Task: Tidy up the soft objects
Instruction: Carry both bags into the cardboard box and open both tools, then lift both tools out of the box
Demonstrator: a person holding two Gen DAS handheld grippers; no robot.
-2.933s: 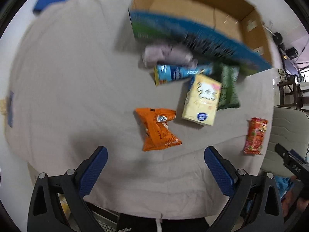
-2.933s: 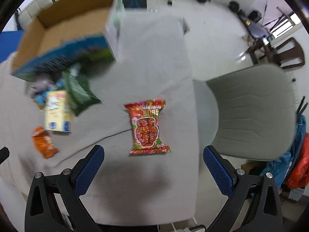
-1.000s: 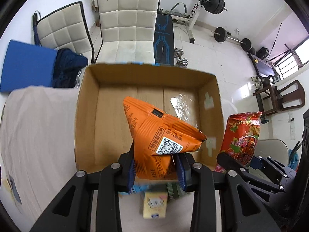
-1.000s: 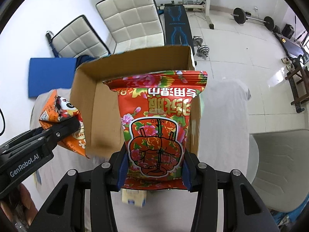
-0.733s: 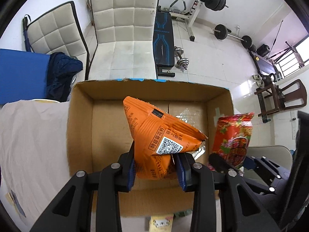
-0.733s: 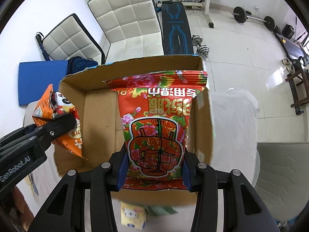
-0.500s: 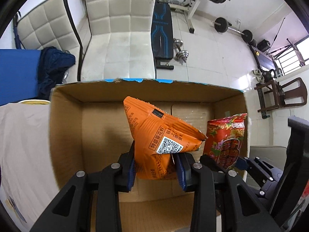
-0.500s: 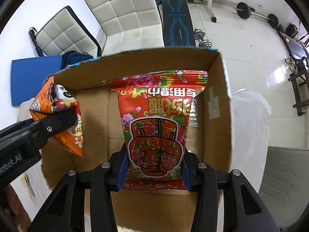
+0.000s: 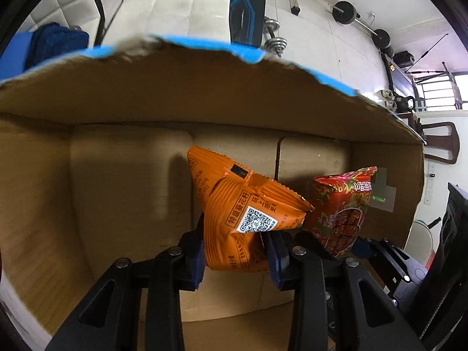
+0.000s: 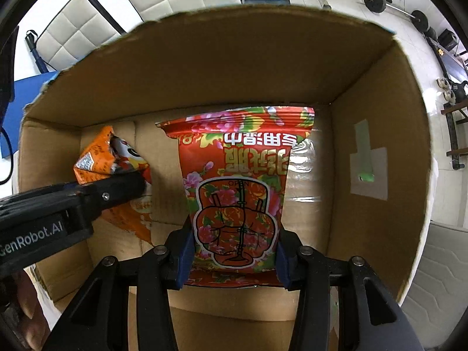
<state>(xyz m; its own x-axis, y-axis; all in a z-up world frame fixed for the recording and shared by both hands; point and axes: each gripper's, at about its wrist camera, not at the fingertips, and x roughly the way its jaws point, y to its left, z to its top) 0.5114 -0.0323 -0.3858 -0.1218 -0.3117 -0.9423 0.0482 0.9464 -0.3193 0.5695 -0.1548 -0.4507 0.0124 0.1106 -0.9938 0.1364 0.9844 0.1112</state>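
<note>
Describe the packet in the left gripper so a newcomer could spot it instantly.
Look inside the open cardboard box. Two snack packets are held there; the left gripper pinches the orange packet. Its plain orange wrapper and white QR code label separate it from the red floral packet beside it.

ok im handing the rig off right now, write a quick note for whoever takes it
Left gripper: shut on the orange snack bag, held inside the cardboard box.
Right gripper: shut on the red floral packet, also inside the box, to the right of the orange bag.
Done: both items picked up and carried into the box.
Left: open the fingers to drop both. No other items are in view, so check the table.
</note>
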